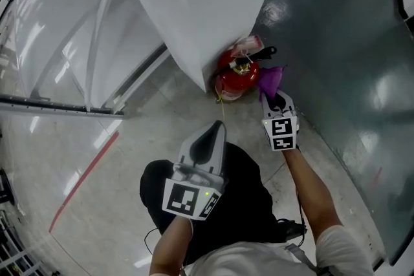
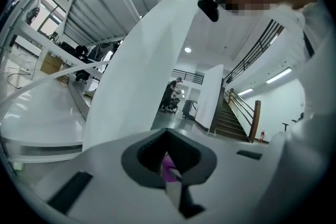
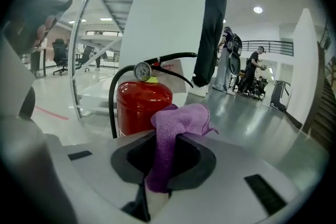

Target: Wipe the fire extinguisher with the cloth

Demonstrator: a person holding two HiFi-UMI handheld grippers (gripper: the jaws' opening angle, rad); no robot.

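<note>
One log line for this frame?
right gripper: shut on cloth | left gripper: shut | fire extinguisher: upright, cloth beside it, contact unclear

We are looking at a white column standing on pale floor, a red line running across it; a staircase is rising beyond (people are standing far off).

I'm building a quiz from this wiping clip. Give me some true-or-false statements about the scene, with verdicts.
1. The right gripper holds a purple cloth. True.
2. The fire extinguisher lies on its side. False: it stands upright beside the white pillar.
3. The left gripper has its jaws wide apart. False: they are together.
4. The extinguisher carries a pressure gauge at its top. True.
</note>
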